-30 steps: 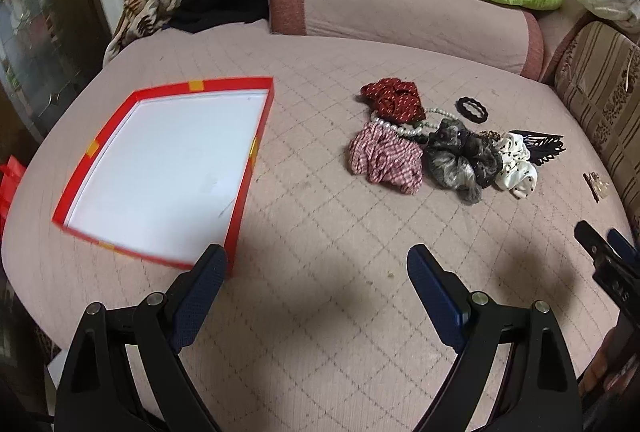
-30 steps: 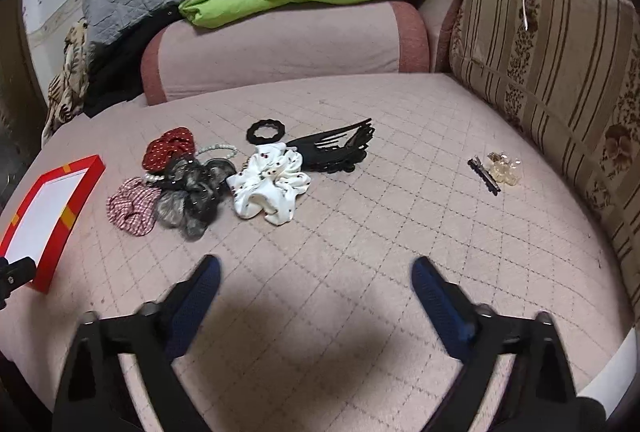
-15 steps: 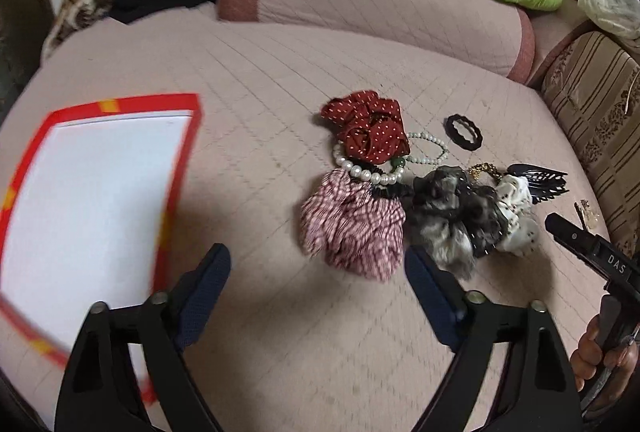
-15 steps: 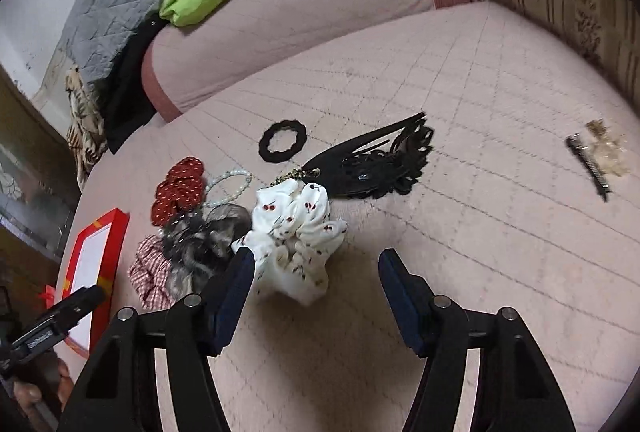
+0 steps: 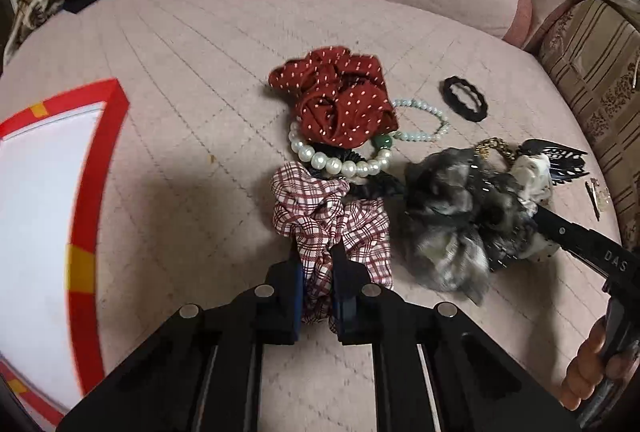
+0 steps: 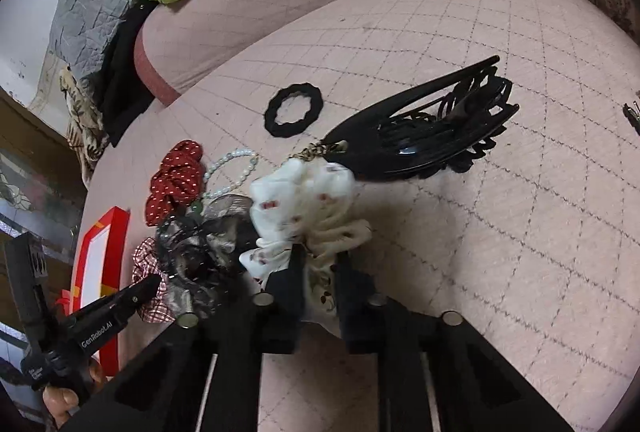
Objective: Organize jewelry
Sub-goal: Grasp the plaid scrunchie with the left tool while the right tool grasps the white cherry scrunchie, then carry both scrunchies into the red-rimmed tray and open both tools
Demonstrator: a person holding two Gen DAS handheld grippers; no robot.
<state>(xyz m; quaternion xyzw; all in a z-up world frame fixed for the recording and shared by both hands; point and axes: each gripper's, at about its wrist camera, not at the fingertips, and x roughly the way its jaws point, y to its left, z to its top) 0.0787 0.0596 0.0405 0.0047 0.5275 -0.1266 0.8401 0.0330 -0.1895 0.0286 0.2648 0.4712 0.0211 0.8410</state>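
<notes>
A: Left gripper (image 5: 316, 274): your jaws are pinched on the plaid scrunchie (image 5: 328, 211), fabric bunched between the pads. It sits on the pink cushion (image 5: 192, 119), just below the pearl bracelet (image 5: 340, 161).

B: And the right?

A: Right gripper (image 6: 320, 282) is clamped on the white scrunchie (image 6: 304, 207), cloth squeezed between the fingers. The grey scrunchie (image 6: 204, 252) touches it on its left, and the black claw clip (image 6: 432, 139) touches it at upper right.

B: The rest of the pile?

A: Red dotted scrunchie (image 5: 336, 99) overlaps the pearls. The pale bead bracelet (image 5: 424, 119) lies beside it, and the black hair tie (image 5: 464, 97) sits apart, further right. The grey one lies between your two grippers.

B: The tray?

A: Red tray (image 5: 96, 167) with a white floor is on the cushion to your left, apart from the pile. Nothing is visible in the part that shows.
</notes>
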